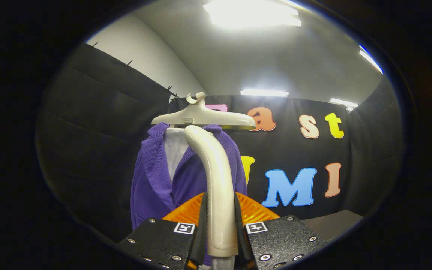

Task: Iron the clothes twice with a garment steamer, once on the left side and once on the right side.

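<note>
GRIP: your gripper [220,225] had both fingers clamped on the steamer handle [216,180]; HEAD: steamer head [204,116] sat at the collar of the purple jacket [152,180] — just beyond the fingers; PROGRESS: you looked early — neither side's pass judged finished.

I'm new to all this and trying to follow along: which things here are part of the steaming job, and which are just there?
Part of the job:
- steamer handle, clamped between the fingers of the gripper
- steamer head, up at the collar
- purple jacket, hanging beyond the fingers

Just there:
- black cloth wall
- ceiling lights
</note>
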`<action>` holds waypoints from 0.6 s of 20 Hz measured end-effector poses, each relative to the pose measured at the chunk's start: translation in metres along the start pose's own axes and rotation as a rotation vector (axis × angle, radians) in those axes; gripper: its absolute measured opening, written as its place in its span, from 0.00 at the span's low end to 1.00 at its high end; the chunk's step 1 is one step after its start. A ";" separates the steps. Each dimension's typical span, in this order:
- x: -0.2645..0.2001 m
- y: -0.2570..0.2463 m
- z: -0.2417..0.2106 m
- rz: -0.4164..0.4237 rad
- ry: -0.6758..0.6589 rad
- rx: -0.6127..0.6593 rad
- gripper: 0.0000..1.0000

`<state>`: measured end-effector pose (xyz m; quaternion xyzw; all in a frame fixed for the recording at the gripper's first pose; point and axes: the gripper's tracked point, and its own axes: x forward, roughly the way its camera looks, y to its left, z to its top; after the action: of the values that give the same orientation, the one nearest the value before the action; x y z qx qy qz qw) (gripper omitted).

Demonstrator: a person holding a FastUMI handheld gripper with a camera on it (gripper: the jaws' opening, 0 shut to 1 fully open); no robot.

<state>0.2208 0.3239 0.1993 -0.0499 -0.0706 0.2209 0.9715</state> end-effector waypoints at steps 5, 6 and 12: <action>0.000 0.005 -0.012 -0.029 0.001 -0.066 0.34; -0.001 0.004 -0.014 -0.028 0.005 -0.064 0.34; -0.018 0.007 -0.038 -0.024 0.061 -0.062 0.34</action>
<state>0.2079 0.3198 0.1592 -0.0858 -0.0484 0.2053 0.9737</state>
